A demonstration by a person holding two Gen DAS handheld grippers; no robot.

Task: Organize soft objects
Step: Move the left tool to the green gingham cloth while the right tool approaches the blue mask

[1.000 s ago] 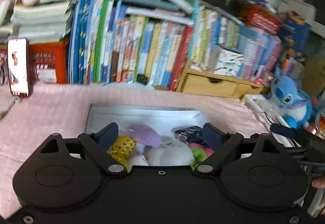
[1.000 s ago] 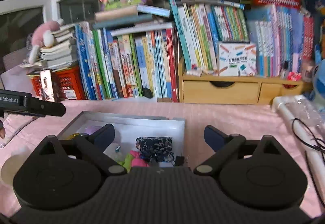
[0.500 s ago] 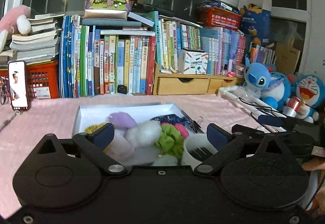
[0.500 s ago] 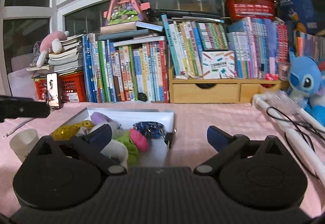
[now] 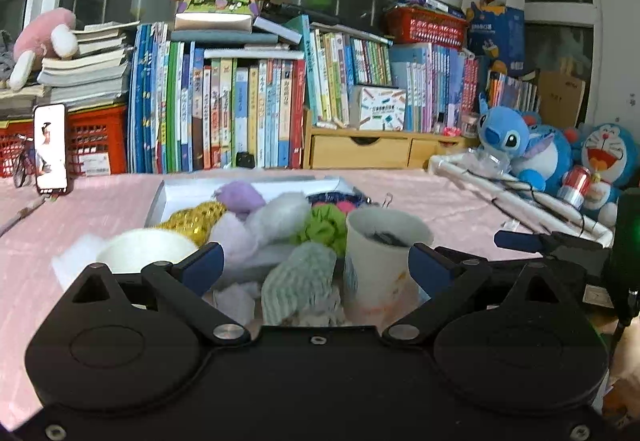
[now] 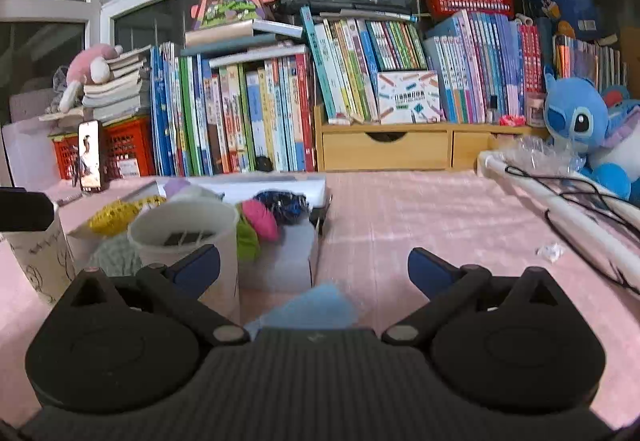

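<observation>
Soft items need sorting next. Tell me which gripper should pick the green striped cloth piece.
Left. The green striped cloth piece lies straight ahead between the open left gripper fingers. The open right gripper faces bare pink tablecloth, with a paper cup standing between it and the cloth.

Desk [image 6: 420,209]: pale pink cloth. Tray [image 5: 188,189]: white. Soft objects in the tray: lilac pouch [image 5: 240,196], gold sequinned piece [image 5: 192,217], white fluffy ball [image 5: 280,215], lime-green scrunchie [image 5: 320,227], magenta piece [image 6: 260,219], dark blue patterned piece [image 6: 286,203], mint-and-white striped cloth [image 5: 298,281]. Paper cup [image 5: 384,253]: white with dark contents. Second cup [image 6: 36,261]: white with black line drawings. Fingers [image 6: 430,267]: dark blue pads on black arms. Plush toy [image 6: 576,121]: blue.
</observation>
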